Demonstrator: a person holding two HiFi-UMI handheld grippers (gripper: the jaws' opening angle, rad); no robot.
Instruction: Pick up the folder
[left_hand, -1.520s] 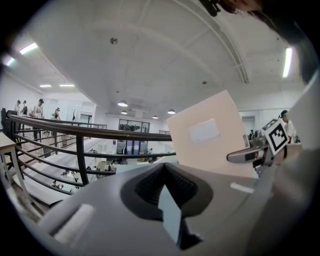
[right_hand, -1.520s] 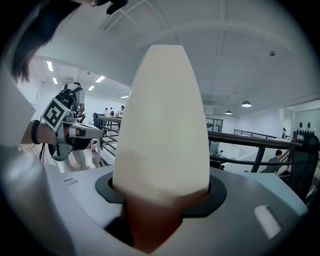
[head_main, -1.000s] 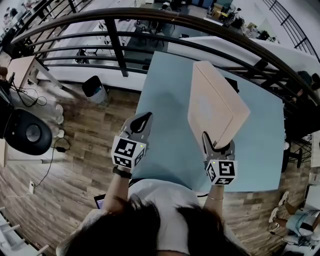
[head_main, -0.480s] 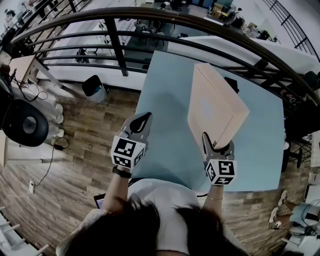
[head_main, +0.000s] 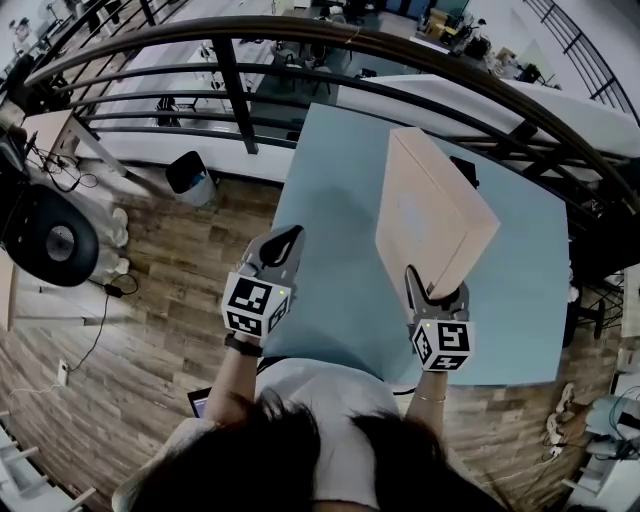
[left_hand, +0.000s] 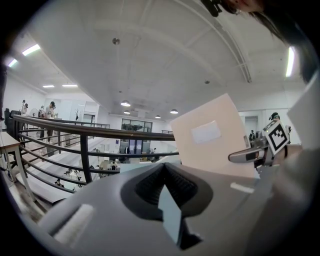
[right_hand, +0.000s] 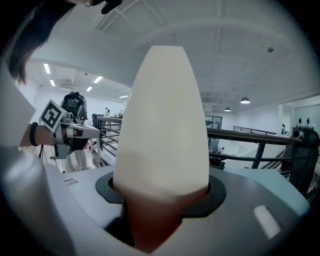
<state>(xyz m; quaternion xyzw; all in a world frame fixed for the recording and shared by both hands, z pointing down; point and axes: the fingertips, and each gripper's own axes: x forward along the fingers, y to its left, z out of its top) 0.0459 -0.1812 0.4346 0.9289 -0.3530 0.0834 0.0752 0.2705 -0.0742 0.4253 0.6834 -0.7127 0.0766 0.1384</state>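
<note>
A thick beige folder (head_main: 430, 205) stands lifted on edge above the light blue table (head_main: 330, 280), and my right gripper (head_main: 436, 292) is shut on its near bottom corner. In the right gripper view the folder's spine (right_hand: 162, 130) rises straight up between the jaws and fills the middle. My left gripper (head_main: 283, 243) hangs over the table's left edge, shut with nothing in it. The left gripper view shows the folder's face (left_hand: 215, 135) with a pale label, off to the right and apart from the left gripper (left_hand: 167, 202).
A dark metal railing (head_main: 300, 45) curves along the table's far side, with a lower floor of desks beyond it. Wooden flooring (head_main: 150, 300) lies to the left, with a round black stool (head_main: 55, 240) and a small bin (head_main: 190, 178).
Neither gripper nor the folder has moved. Only the black stool at the far left has shifted a little.
</note>
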